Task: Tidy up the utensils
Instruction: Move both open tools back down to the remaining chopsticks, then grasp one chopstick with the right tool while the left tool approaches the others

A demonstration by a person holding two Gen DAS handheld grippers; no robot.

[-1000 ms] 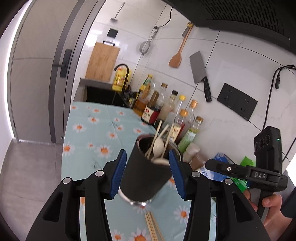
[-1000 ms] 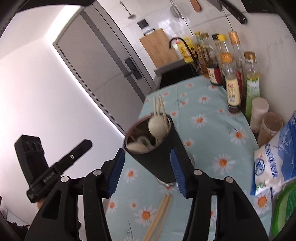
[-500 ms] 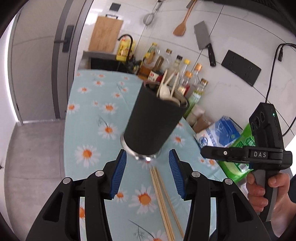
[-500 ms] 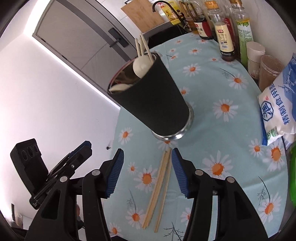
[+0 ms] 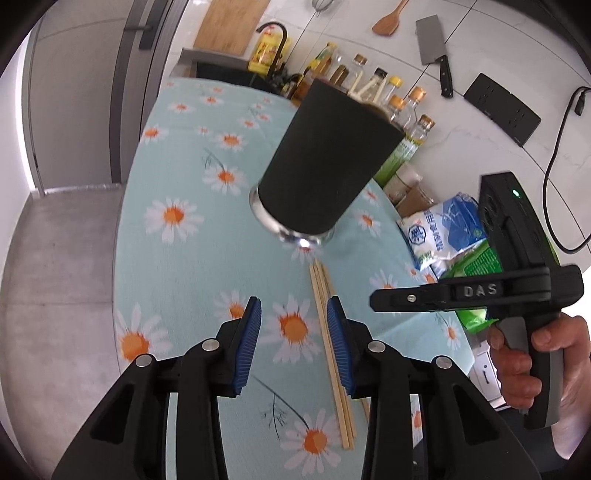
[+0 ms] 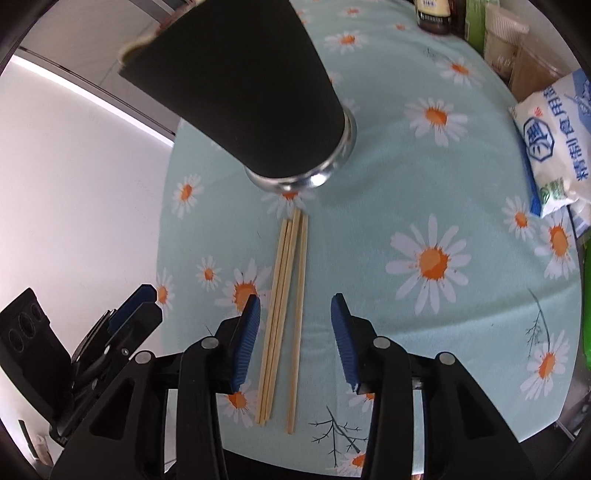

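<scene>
A black utensil cup (image 5: 325, 166) with a shiny steel base stands on the daisy tablecloth (image 5: 177, 258); its top holds pale spoons and sticks, mostly hidden. Several wooden chopsticks (image 6: 284, 314) lie flat on the cloth just in front of the cup (image 6: 251, 92). My right gripper (image 6: 295, 332) hangs over the chopsticks, which run between its blue pads; the jaws are closing and not touching them. My left gripper (image 5: 293, 339) hovers over the cloth, jaws closing, with the chopsticks (image 5: 328, 343) passing beside its right pad (image 5: 338, 343). The right gripper's handle (image 5: 509, 295) shows at the right.
Sauce bottles (image 5: 388, 96) line the back wall, with a cleaver (image 5: 434, 48) and wooden spatula (image 5: 388, 22) hanging above. A salt bag (image 6: 550, 140) and a green packet (image 5: 476, 266) lie at the right. The table edge (image 6: 162, 206) drops off at the left.
Both grippers have dropped and tilted down from the cup toward the chopsticks. Their jaws have narrowed. The cup now sits above them in both views.
</scene>
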